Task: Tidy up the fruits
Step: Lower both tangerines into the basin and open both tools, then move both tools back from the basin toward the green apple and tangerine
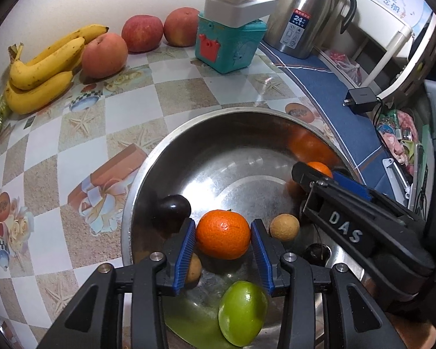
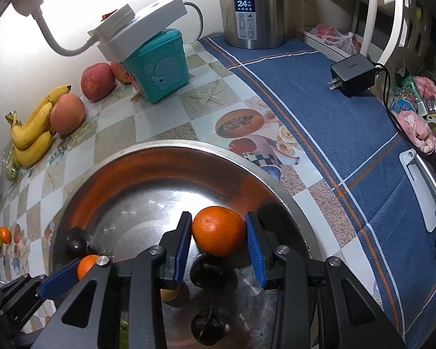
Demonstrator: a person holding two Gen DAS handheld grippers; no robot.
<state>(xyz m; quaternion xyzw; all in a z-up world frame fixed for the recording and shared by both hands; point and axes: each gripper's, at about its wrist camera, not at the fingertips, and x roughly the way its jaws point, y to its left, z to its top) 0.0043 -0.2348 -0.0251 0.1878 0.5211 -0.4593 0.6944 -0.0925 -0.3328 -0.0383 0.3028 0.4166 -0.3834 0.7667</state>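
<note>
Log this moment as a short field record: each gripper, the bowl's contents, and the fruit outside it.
left gripper: closed on a mandarin above the steel bowl
right gripper: closed on another mandarin over the same bowl
in bowl: green fruit, dark plum, small tan fruits
outside bowl: bananas and three red fruits along the wall
nearby: teal box, steel flask

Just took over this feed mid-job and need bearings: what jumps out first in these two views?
Each gripper grips an orange over the steel bowl: the left gripper holds one orange, the right gripper another orange. A green fruit lies in the bowl; bananas and apples line the wall.
</note>
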